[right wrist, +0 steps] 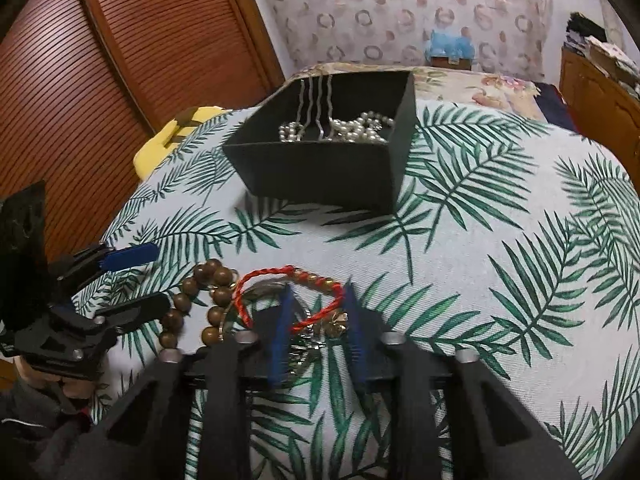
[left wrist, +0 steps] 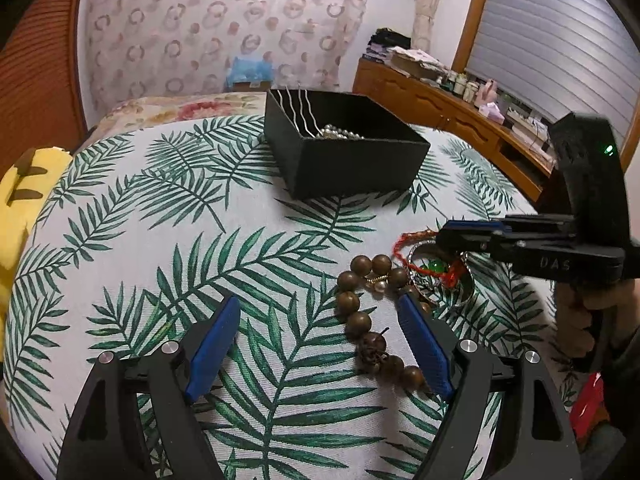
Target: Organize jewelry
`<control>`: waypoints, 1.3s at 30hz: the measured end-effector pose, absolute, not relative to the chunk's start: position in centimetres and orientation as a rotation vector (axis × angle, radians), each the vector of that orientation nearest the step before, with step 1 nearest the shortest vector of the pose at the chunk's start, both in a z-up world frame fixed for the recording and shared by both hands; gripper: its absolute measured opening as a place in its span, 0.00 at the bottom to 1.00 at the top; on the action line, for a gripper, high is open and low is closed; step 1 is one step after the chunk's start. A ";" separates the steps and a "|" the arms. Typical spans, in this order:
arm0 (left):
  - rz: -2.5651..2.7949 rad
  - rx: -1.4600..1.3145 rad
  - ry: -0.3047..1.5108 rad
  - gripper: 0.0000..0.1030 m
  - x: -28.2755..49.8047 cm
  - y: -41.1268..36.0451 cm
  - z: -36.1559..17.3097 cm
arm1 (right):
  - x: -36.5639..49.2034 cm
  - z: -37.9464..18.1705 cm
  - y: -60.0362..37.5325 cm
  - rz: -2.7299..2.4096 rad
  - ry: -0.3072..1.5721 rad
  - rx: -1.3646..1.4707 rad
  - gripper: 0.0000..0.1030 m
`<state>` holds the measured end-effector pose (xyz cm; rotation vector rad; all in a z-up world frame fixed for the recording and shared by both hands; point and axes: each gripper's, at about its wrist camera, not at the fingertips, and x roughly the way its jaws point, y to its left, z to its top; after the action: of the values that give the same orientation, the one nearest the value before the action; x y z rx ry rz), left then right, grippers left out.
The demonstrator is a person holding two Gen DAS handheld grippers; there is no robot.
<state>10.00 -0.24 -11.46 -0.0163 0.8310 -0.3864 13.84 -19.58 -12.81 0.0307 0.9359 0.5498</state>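
1. Black rectangular cardboard box already holds pearl strands and wavy silver hairpins.
2. Left on the leaf-print cloth: red braided cord bracelet, brown wooden bead bracelet, silver bangle.
3. Right gripper straddles the red cord, fingers narrowed; grasp unclear, cannot tell.
4. Left gripper is spread wide, empty.

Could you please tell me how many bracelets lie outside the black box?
3: brown wooden-bead bracelet at left, red braided cord bracelet beside it, silver metal bangle beneath the cord; tangle may hide others.
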 end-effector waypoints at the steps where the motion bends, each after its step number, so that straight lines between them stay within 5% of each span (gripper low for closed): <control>1: -0.385 -0.007 0.835 0.75 10.0 -0.4 -11.5 | 13.8 -12.7 -19.6 0.552 0.934 0.029 0.04; 18: -0.366 0.117 0.871 0.74 9.9 -2.4 -12.3 | 11.2 -7.7 -20.2 0.561 0.744 -0.006 0.03; 23: -0.354 0.118 0.861 0.59 9.7 -2.4 -12.2 | 10.6 -7.3 -19.7 0.569 0.726 -0.019 0.03; 29: -0.394 0.110 0.856 0.13 9.4 -2.5 -12.1 | 10.4 -7.3 -19.6 0.571 0.720 -0.031 0.03; 39: -0.432 0.039 0.774 0.12 8.3 -1.7 -9.5 | 10.7 -6.8 -20.1 0.562 0.703 -0.037 0.03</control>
<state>8.35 -1.70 -9.53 0.0388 0.7744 -0.4325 10.66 -20.05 -6.84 -0.0370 0.7027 0.5615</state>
